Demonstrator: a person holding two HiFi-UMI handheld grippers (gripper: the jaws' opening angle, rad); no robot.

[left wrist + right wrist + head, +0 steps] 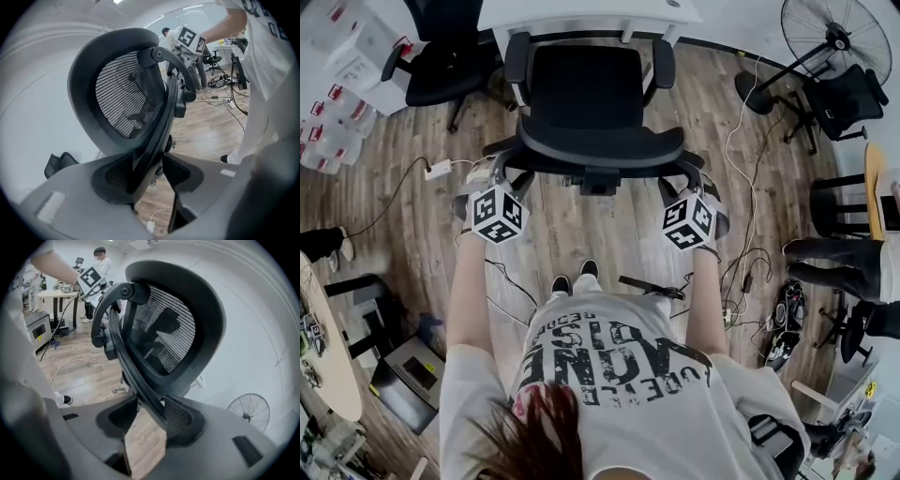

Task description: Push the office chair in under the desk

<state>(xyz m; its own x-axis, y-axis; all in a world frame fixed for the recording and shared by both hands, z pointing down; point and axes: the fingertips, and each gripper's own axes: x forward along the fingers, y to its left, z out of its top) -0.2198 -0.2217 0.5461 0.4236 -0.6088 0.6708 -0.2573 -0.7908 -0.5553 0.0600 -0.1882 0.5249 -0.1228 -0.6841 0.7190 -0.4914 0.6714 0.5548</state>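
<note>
Left claw (157, 164) clamped on the back frame of the office chair (586, 94), left end. Right claw (151, 405) pinched on same frame, right end. Chair faces white bench (581, 13), seat front at its edge, not tucked under.
</note>
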